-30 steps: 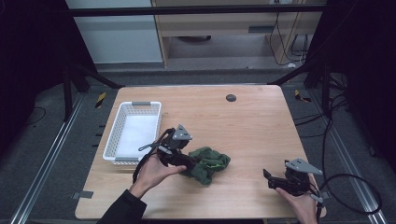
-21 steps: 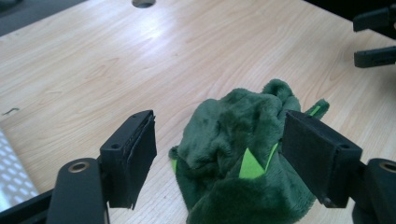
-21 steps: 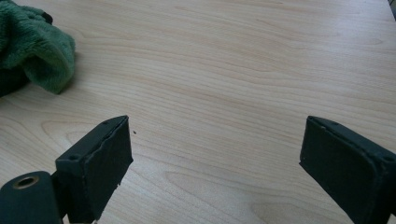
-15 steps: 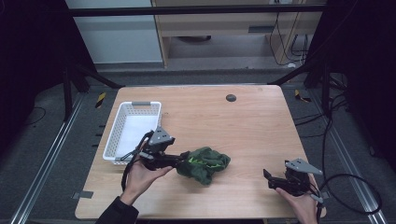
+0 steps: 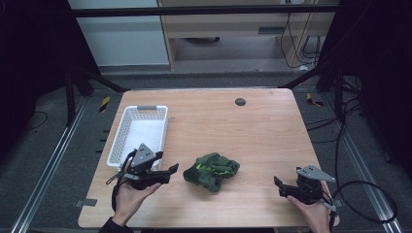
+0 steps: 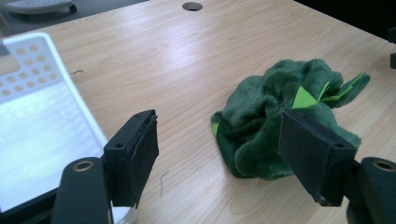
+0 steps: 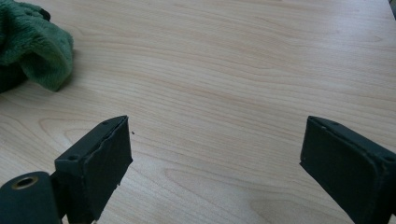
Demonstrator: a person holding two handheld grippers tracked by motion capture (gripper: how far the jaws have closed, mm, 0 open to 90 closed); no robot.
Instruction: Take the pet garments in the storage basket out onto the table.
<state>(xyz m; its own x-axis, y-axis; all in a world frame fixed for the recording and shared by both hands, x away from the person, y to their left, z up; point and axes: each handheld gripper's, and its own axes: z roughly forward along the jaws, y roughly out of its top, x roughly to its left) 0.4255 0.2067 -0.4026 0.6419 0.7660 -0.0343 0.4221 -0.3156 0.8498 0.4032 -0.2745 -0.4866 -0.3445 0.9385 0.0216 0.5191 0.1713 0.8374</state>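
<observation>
A crumpled green plush cloth with bright green patches lies on the wooden table near its front middle; it also appears in the left gripper view as a plush cloth and at the top left of the right gripper view as a plush cloth. My left gripper sits just left of the cloth, open, with nothing between its jaws. My right gripper rests at the front right of the table, open and empty, well apart from the cloth.
A white perforated basket stands at the left side of the table, just behind the left hand; its rim shows as a basket in the left gripper view. A dark round hole marks the far side of the table. Cables trail on the floor at the right.
The left gripper has drawn back to the left and toward the front, off the green cloth, which now lies free. The right gripper has stayed in place.
</observation>
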